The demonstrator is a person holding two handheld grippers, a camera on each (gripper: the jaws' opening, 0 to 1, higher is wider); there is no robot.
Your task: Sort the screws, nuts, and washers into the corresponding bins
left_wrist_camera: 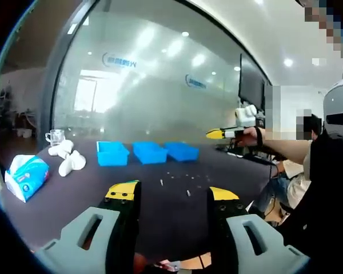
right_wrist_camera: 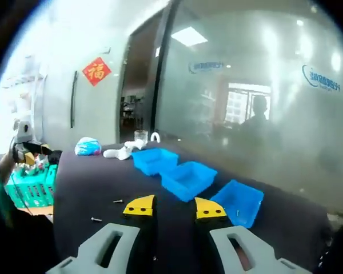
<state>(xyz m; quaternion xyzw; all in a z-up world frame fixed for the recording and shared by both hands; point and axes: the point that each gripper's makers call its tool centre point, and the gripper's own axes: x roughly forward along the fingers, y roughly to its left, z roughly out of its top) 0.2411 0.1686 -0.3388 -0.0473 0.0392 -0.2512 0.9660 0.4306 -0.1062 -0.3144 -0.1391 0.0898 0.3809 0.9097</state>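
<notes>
Three blue bins are sitting in a row on the dark table [left_wrist_camera: 57,200]: the left bin [left_wrist_camera: 112,153], the middle bin [left_wrist_camera: 150,152] and the right bin [left_wrist_camera: 181,150], all open at the top. In the right gripper view the same three are lying in a diagonal line, and the nearest one is showing a small pale speck inside, too small to name. Loose small metal parts [left_wrist_camera: 174,181] are lying scattered on the table in front of the bins; about half a dozen are showing, but they are too tiny and blurred to sort into screws, nuts or washers. In the right gripper view two screws [right_wrist_camera: 106,210] are lying apart near the table's edge.

The left gripper [left_wrist_camera: 172,194] is hovering above the table with its jaws standing wide apart and nothing between them. The right gripper [right_wrist_camera: 175,206] is hanging over the table near the bins, its jaws parted a little less and holding nothing.

A tissue pack [left_wrist_camera: 26,176], white lumpy objects [left_wrist_camera: 67,157] and a glass cup [left_wrist_camera: 55,136] are sitting at the far left.
</notes>
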